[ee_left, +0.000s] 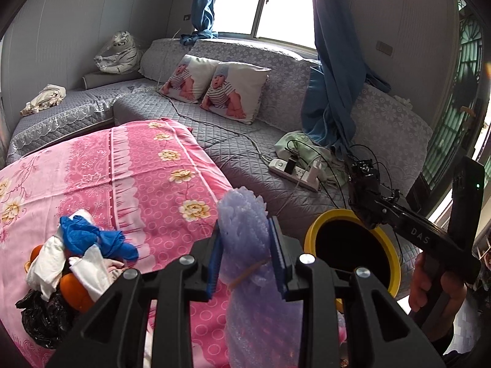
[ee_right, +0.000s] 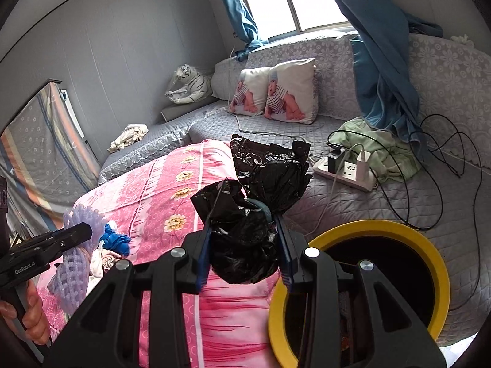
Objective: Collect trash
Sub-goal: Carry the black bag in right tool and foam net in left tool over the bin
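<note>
My left tool (ee_left: 245, 254) is clamped nearly shut on the lilac foam wrap (ee_left: 242, 220); my right tool (ee_right: 244, 251) pinches a crumpled black bag (ee_right: 245, 214). The yellow-rimmed bin (ee_right: 383, 230) sits at 4 o'clock of the black bag. I should carry each piece squarely over the opening before letting go. More trash (ee_left: 76, 263) waits on the pink tabletop (ee_left: 138, 168) at 9 o'clock.

- This was a lived-in home sitting room.
- A grey quilted corner sofa (ee_left: 233, 141) ran under a curtained window (ee_left: 264, 0).
- Two baby-print cushions (ee_left: 214, 86) and a plush white tiger (ee_left: 118, 52) rested on it.
- A pink floral blanket (ee_left: 138, 168) lay nearby.
</note>
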Demonstrator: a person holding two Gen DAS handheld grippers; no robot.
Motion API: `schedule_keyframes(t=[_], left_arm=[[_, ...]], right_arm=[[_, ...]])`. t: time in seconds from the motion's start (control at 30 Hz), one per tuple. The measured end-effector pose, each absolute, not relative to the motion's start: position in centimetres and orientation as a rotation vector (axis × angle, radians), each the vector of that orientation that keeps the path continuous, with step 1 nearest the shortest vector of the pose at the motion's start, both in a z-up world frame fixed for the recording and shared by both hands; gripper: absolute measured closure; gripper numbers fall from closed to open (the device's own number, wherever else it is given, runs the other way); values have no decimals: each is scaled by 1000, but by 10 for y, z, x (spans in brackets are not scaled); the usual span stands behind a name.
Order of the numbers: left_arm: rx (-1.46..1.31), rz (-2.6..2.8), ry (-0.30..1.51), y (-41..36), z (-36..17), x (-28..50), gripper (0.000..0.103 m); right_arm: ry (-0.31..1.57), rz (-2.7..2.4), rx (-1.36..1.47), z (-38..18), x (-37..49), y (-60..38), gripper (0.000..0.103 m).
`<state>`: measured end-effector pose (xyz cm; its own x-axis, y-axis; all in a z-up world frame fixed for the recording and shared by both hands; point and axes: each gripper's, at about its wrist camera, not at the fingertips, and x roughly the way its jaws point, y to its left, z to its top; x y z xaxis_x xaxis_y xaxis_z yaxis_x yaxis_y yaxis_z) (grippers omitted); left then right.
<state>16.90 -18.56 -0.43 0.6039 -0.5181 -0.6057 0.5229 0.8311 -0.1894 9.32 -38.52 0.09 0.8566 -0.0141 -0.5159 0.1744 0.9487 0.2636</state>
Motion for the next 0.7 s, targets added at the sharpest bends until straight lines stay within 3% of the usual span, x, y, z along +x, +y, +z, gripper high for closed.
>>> schedule_keyframes(t=[0.7], left_arm=[[107, -833, 763, -321, -32, 170, 76]], right_arm=[[552, -307, 397, -23, 57, -464, 68]])
